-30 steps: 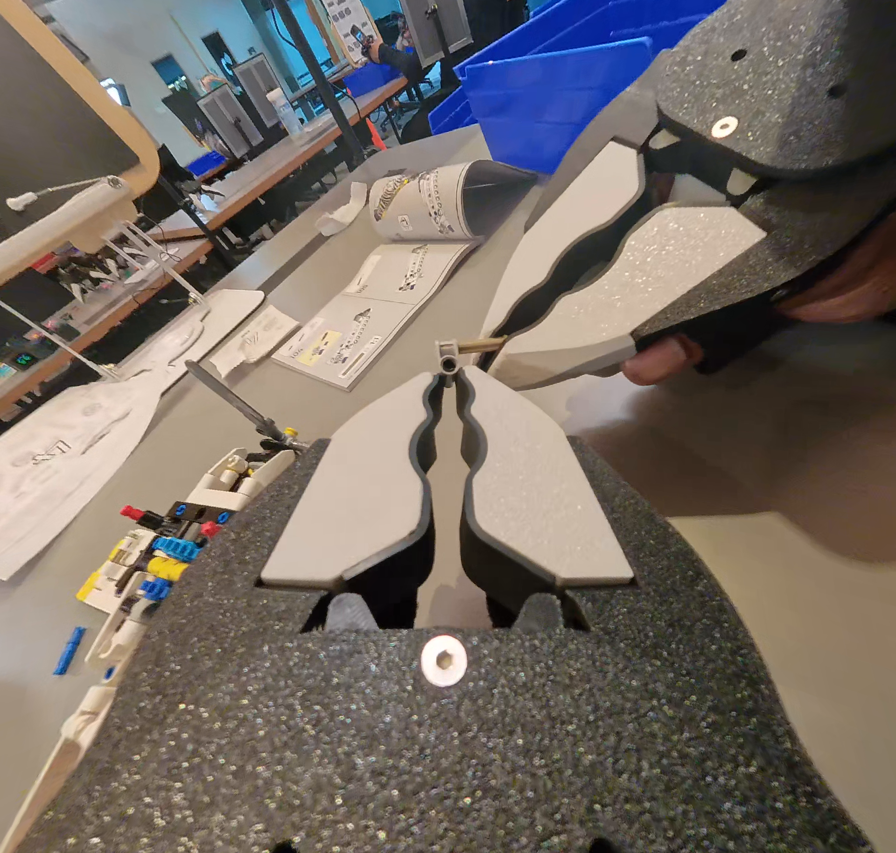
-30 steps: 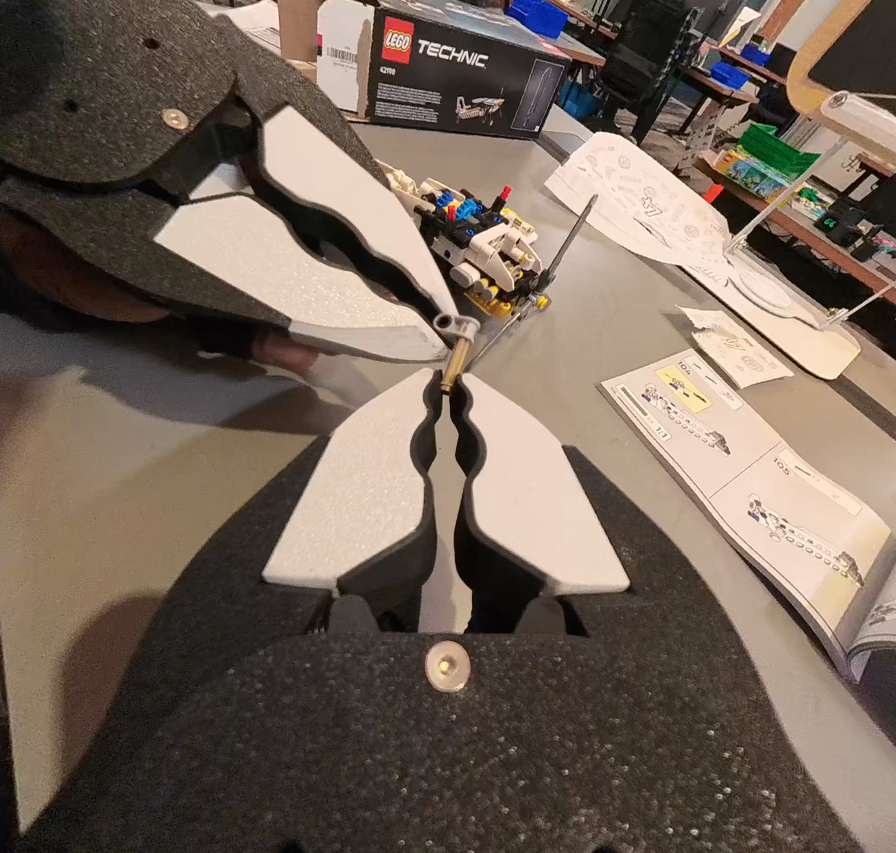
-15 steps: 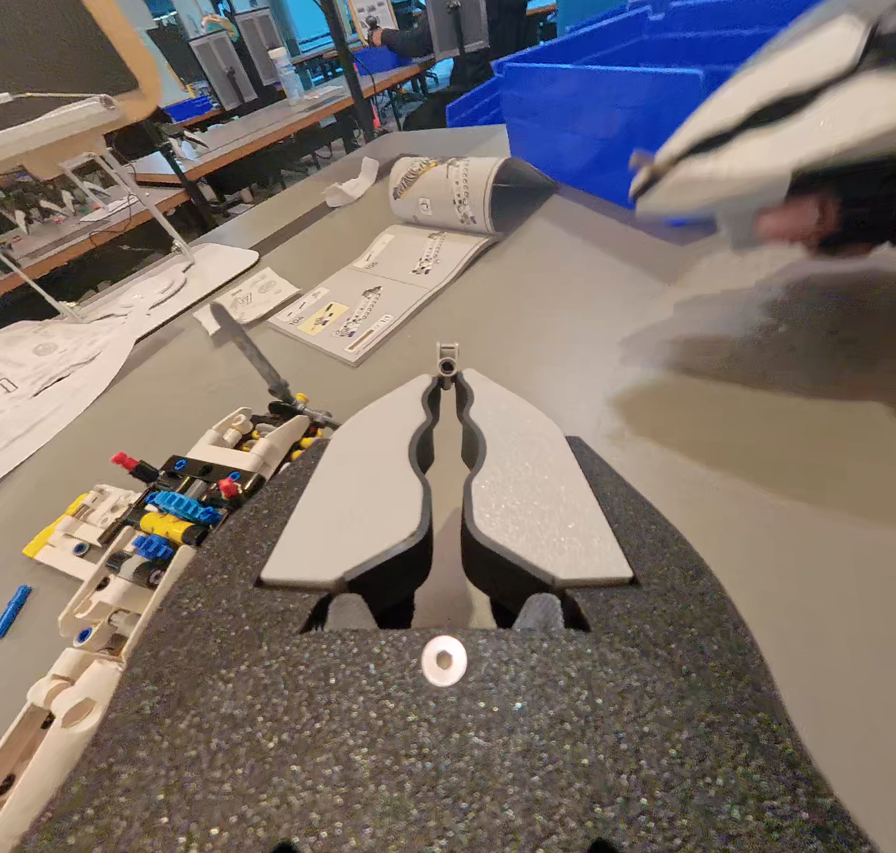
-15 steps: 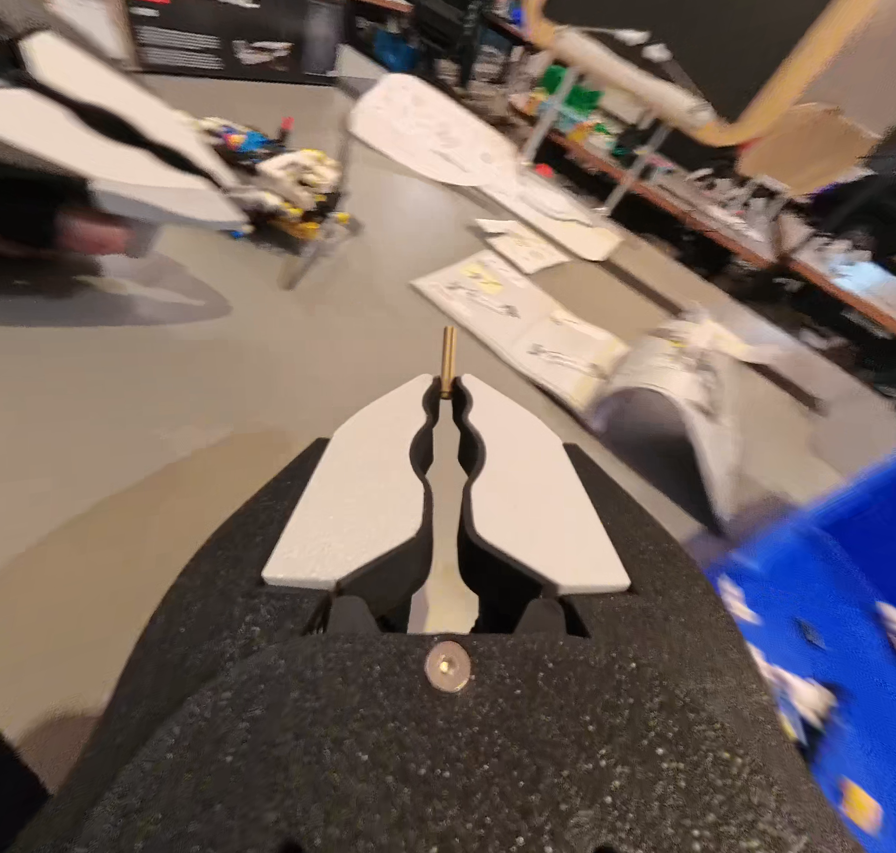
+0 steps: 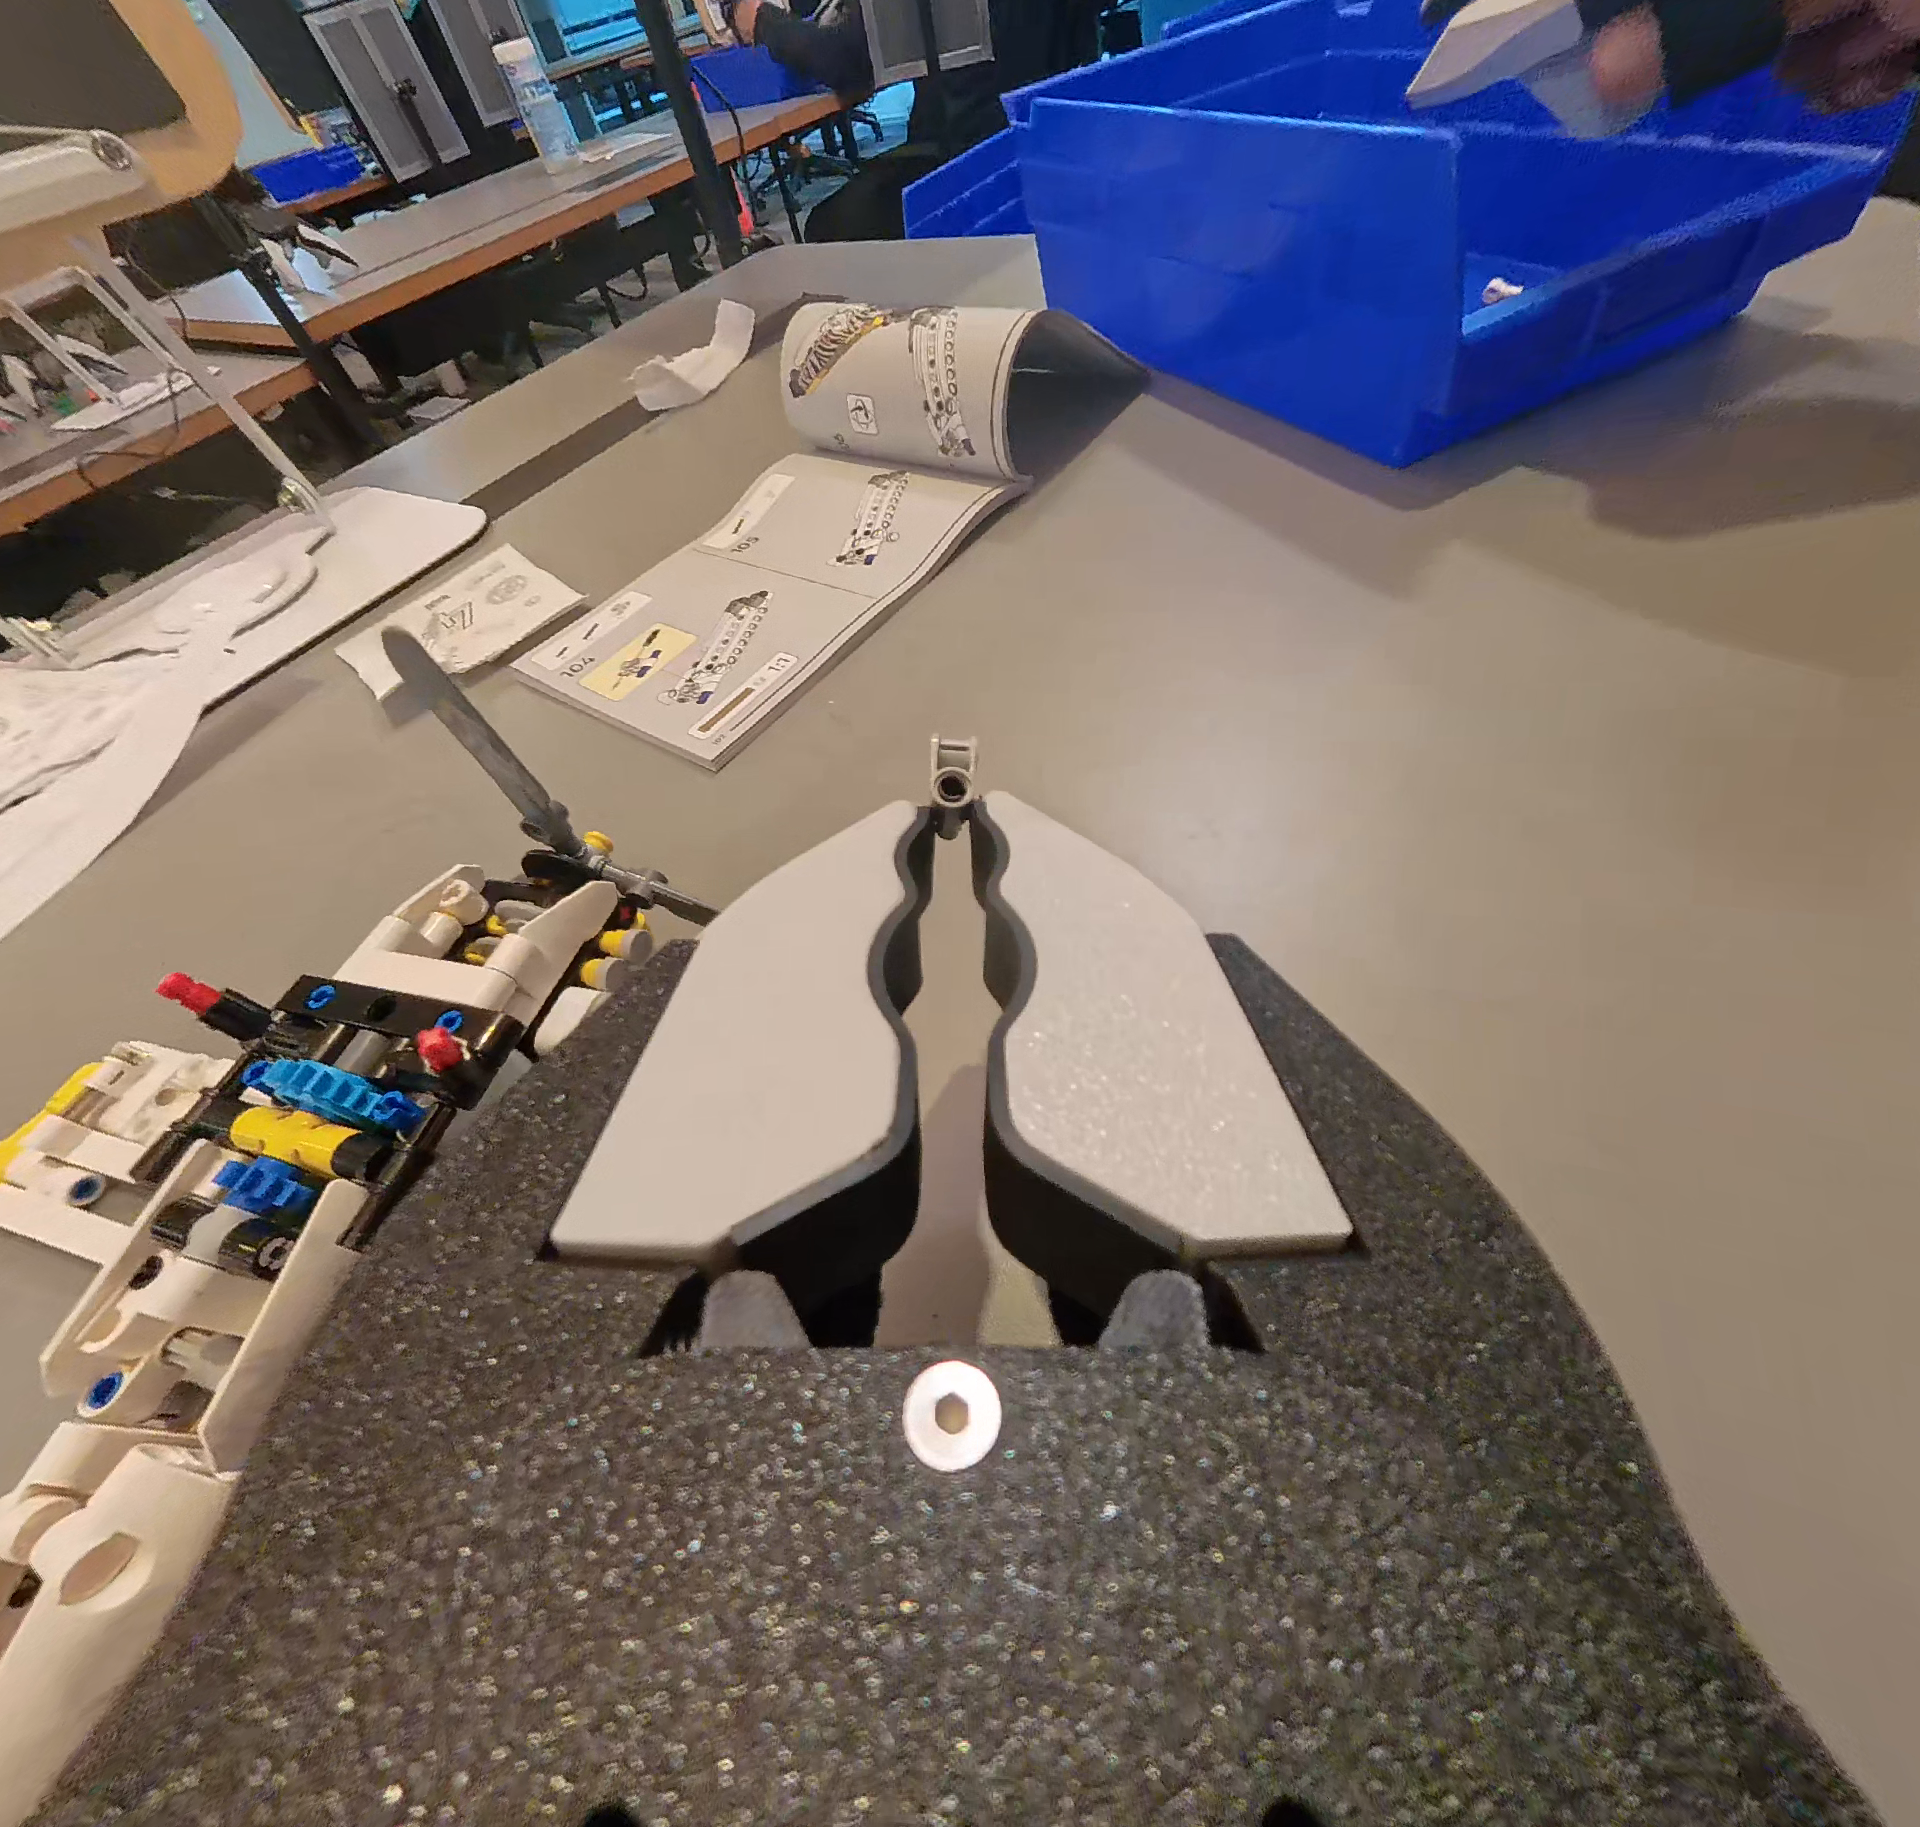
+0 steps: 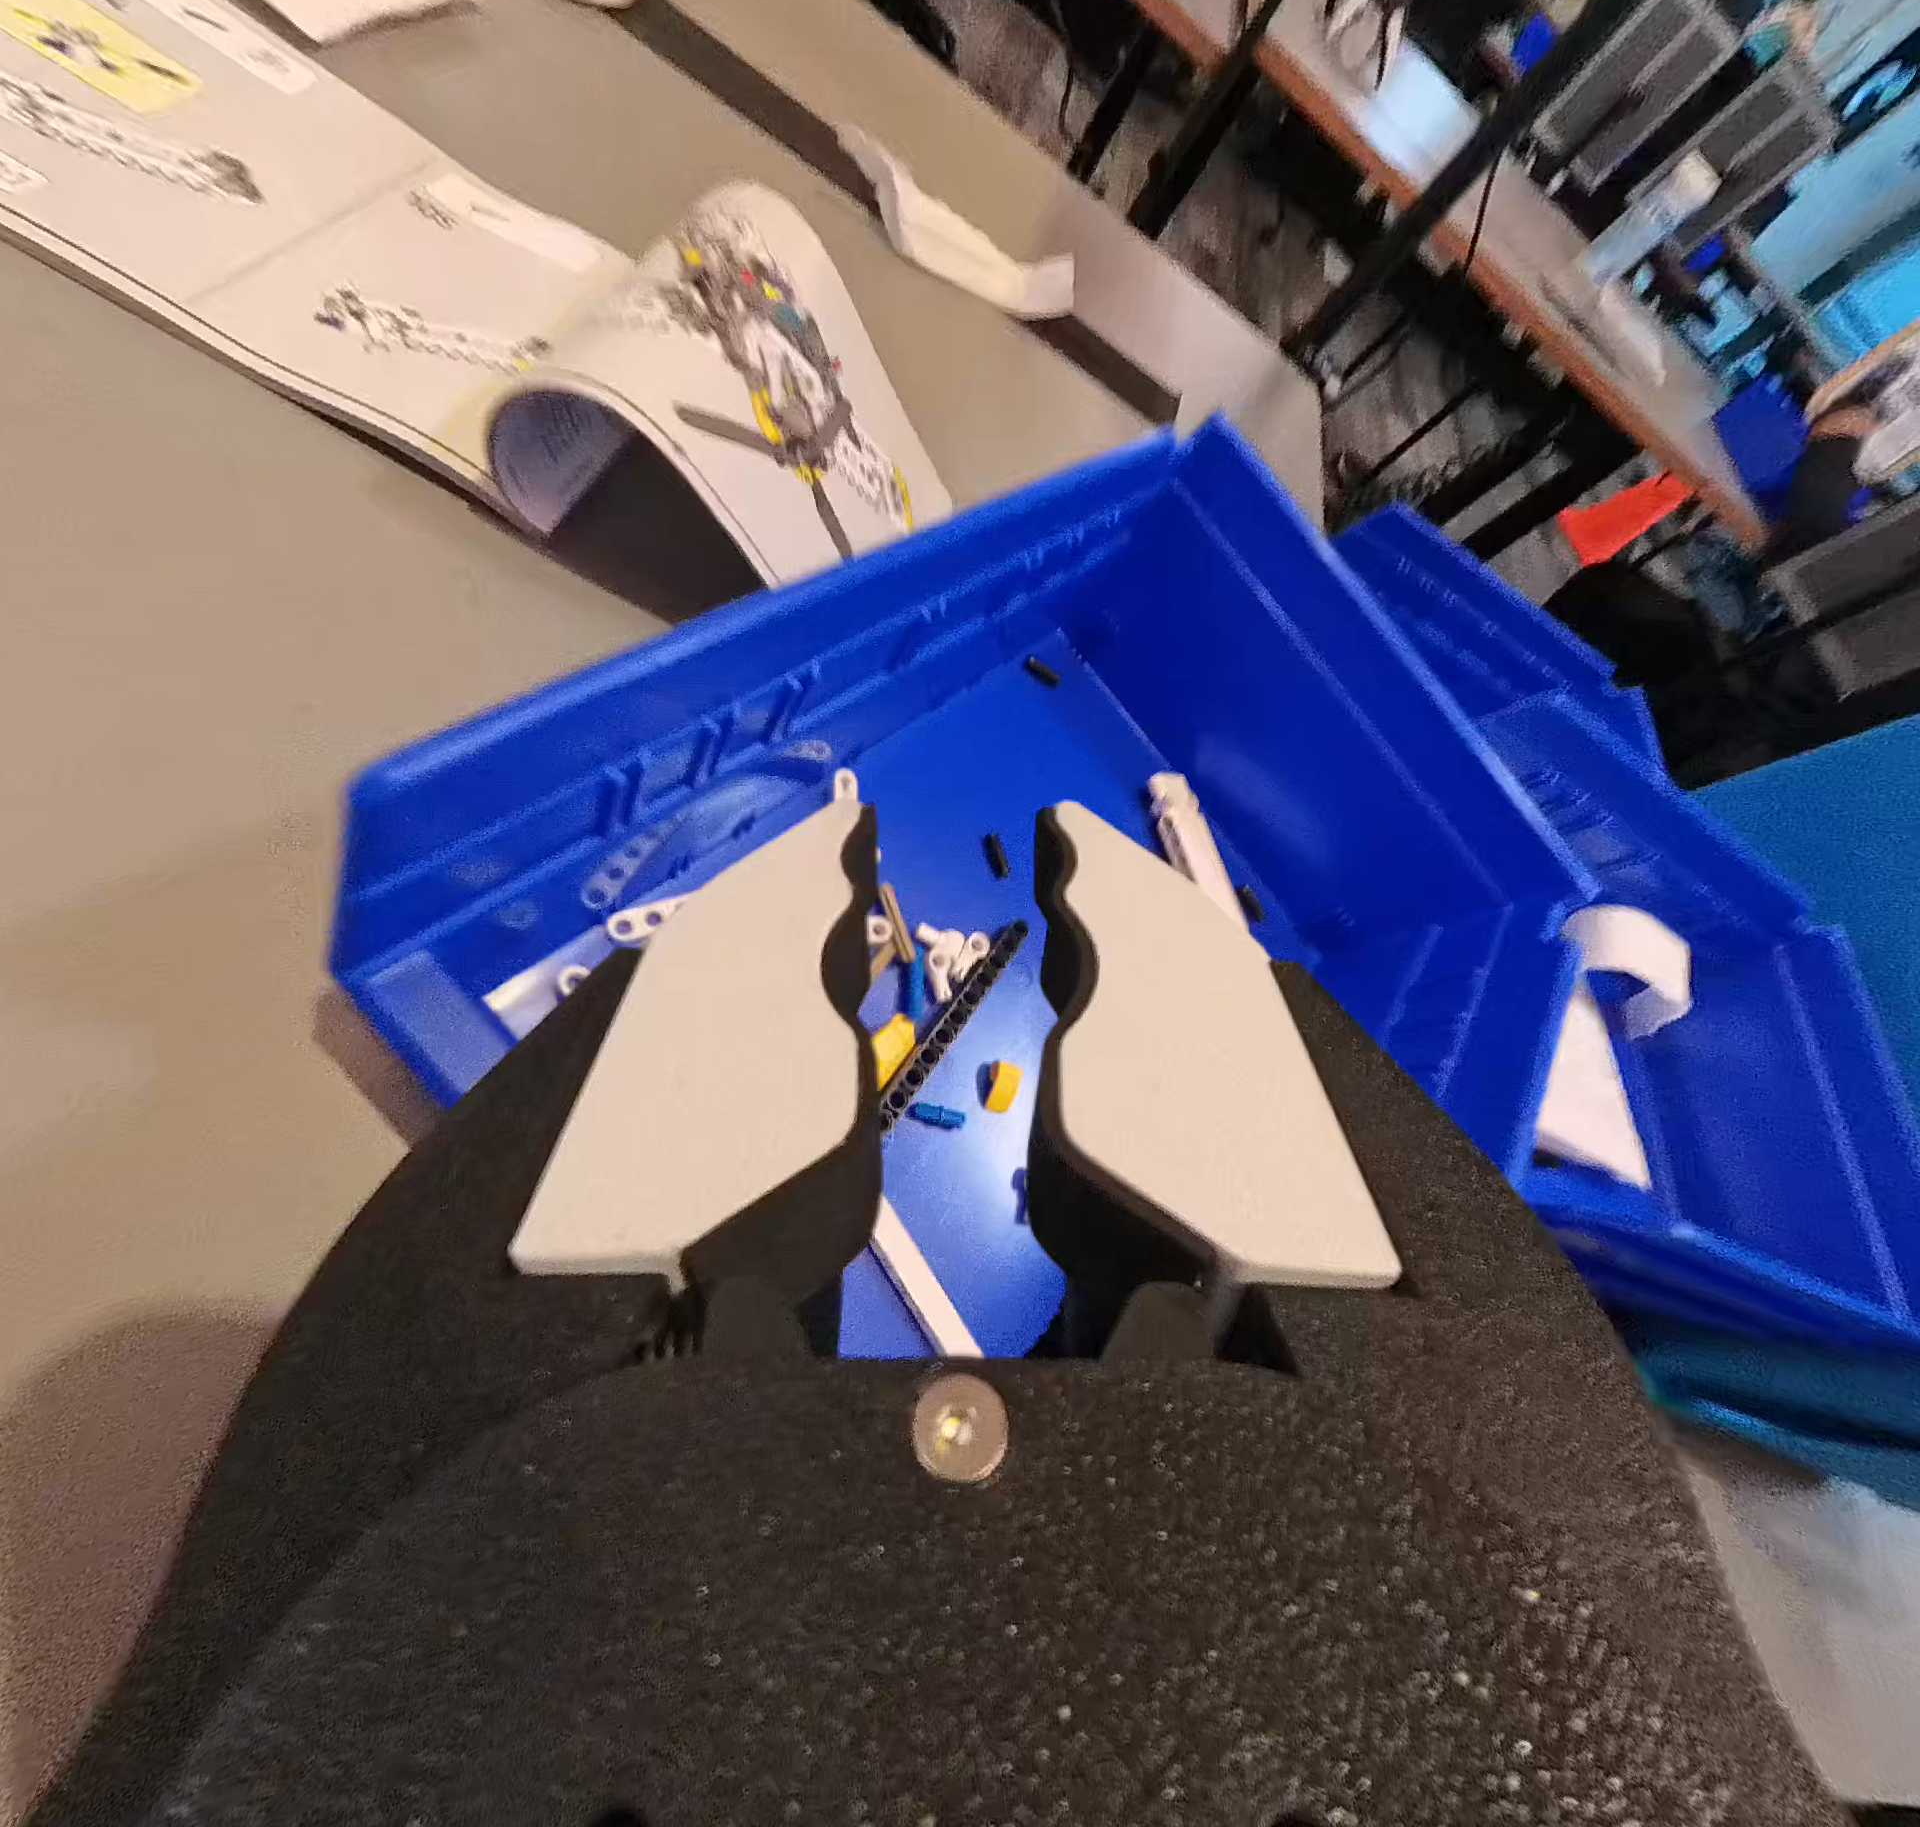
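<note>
My left gripper [image 5: 951, 806] is shut on a small grey connector piece [image 5: 953, 775] that sticks out past its fingertips, held above the grey table [image 5: 1351, 842]. A white, black, blue and yellow brick model [image 5: 312, 1081] lies just to its left. My right gripper [image 6: 954, 816] is open with nothing between its pads, hovering over a blue bin [image 6: 727, 634] of loose parts. A tan pin [image 6: 896, 920] lies among the parts below it. The right gripper also shows far off in the left wrist view [image 5: 1455, 84], above the bin [image 5: 1247, 250].
An open instruction booklet [image 5: 790, 582] lies mid-table, its pages curled next to the bin [image 6: 748, 343]. Paper sheets [image 5: 478, 614] and a white stand base [image 5: 343, 551] lie at the left. More blue bins [image 6: 1662, 842] stand to the right. A long black beam [image 6: 956, 1019] lies in the bin. The tips of one gripper are about 35 centimetres away from the tips of the other.
My right gripper pulled the tan pin out of the grey connector, swung it right over the blue bin and opened; the pin left its grasp. The left gripper kept hold of the connector.
</note>
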Tool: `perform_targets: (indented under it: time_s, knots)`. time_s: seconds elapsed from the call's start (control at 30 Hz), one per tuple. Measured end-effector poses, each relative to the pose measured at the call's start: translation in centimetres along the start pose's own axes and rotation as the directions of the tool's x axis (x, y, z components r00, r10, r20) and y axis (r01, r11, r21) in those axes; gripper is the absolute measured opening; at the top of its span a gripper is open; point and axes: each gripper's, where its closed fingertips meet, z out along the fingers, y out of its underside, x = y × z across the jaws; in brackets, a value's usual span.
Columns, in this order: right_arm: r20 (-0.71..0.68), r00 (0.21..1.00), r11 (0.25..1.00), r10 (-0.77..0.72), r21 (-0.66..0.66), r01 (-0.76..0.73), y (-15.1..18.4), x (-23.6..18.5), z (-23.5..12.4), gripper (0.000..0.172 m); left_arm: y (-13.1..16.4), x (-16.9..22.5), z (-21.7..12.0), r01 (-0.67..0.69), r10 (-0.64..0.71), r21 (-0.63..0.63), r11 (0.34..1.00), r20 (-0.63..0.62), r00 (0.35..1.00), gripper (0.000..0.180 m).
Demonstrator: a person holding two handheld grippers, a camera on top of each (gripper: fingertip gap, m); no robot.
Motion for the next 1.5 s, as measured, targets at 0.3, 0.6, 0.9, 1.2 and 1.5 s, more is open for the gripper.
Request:
perform_targets:
  time_s: [0.3, 0.6, 0.9, 1.2, 1.5]
  knots:
    - [0.216, 0.870, 0.877, -0.443, 0.307, 0.371, -8.8, -15.0, -3.8, 0.026, -2.6, 0.4, -2.3, 0.519, -0.454, 0.087, 0.850, -0.376, 0.807, 0.008]
    - [0.195, 0.564, 0.520, -0.802, 0.692, 0.500, -13.3, -30.4, -3.7, 0.044, -3.2, 0.4, -4.8, 0.802, -0.661, -0.134, 0.582, -0.652, 0.371, 0.008]
    - [0.270, 0.505, 0.445, -0.820, 0.856, 0.265, -16.0, -32.8, -6.2, 0.036, -3.0, 2.3, -5.4, 0.736, -0.634, -0.251, 0.629, -0.714, 0.298, 0.008]
    - [0.274, 0.470, 0.412, -0.839, 0.884, 0.220, -14.6, -33.0, -6.3, 0.019, -2.1, 3.2, -4.2, 0.649, -0.629, -0.281, 0.707, -0.669, 0.397, 0.008]
    - [0.422, 0.507, 0.514, -0.751, 0.856, 0.050, -14.7, -32.0, -6.2, 0.019, -2.5, 2.3, -4.0, 0.681, -0.619, -0.221, 0.698, -0.664, 0.419, 0.012]
